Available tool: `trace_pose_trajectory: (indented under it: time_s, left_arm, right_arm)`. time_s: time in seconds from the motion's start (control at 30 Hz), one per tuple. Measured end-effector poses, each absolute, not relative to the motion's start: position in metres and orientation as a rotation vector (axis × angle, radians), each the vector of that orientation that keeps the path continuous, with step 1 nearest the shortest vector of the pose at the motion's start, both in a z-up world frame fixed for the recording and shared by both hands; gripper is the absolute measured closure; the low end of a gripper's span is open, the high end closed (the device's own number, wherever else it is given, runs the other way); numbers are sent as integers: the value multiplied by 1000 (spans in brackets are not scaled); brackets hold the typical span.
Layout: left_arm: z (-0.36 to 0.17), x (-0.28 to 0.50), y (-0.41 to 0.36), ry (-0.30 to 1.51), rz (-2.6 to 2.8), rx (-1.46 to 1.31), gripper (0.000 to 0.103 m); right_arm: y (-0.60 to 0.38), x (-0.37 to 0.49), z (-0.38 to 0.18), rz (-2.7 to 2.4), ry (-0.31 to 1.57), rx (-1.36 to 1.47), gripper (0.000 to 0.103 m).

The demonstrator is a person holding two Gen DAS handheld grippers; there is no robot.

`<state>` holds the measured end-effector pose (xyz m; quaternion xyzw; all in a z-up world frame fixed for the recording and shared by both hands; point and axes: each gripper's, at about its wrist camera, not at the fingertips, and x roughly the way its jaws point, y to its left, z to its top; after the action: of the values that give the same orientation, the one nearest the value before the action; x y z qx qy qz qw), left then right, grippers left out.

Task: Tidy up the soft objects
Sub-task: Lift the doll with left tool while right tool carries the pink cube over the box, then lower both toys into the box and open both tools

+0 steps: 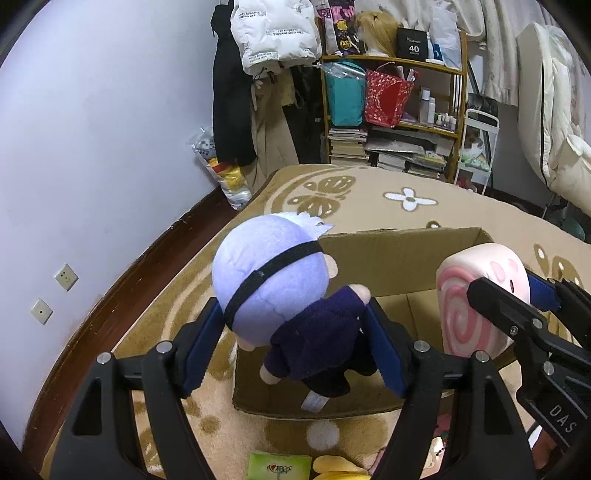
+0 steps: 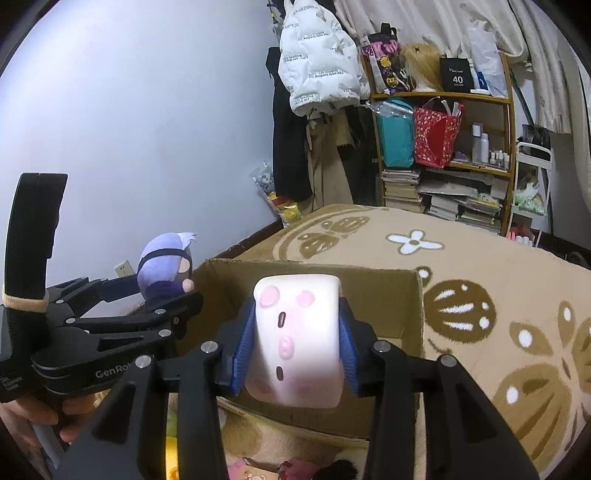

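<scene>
My left gripper (image 1: 291, 343) is shut on a plush doll (image 1: 280, 291) with a lavender head, black blindfold and dark purple clothes, held above the near left corner of an open cardboard box (image 1: 391, 243). My right gripper (image 2: 295, 350) is shut on a pink and white swirl-roll plush (image 2: 295, 339) with a small face, held over the box (image 2: 380, 291). The roll plush also shows in the left wrist view (image 1: 469, 295), and the doll in the right wrist view (image 2: 166, 266). The box interior looks bare where visible.
The box stands on a beige patterned rug (image 2: 461, 266). A green packet (image 1: 277, 469), a yellow plush (image 1: 332, 469) and other soft toys (image 2: 266, 469) lie on the rug near me. A wooden shelf (image 1: 391, 110), hanging coats (image 1: 273, 33) and a wall (image 1: 92, 129) stand behind.
</scene>
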<state>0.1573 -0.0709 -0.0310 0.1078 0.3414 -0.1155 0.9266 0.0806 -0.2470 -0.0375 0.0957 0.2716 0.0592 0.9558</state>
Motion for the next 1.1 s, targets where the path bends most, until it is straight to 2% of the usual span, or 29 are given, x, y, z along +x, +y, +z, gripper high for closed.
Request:
trace_pose_trajectory:
  time_s: [0.47,0.53,0.6,0.73,0.8,1.0,1.1]
  left_arm:
    - [-33,157,-75,684,-230,226,26]
    - [-32,153,-77,670,-234,235,22]
    - [-31,150,-78,652,-209,252,8]
    - [-26,145,-77,631,-187,270,4]
    - [-24,144,-76,642,-189,270,2]
    - [-18,137,-66,651,-178,247,0]
    - [-15,134,-57,666,-165,215,0]
  right_arm:
    - [-250,81,-40,97,579,209,51]
    - [-251,79,-38,92,571,218,46]
    - [-253,76,-34,84,553,228,37]
    - [-256,70,-27,67,535,243,29]
    - [-257,64,-23,56,520,249,20]
    - [-258,51,-16,52,502,273,0]
    - [-258,45,-15,47,506,284,0]
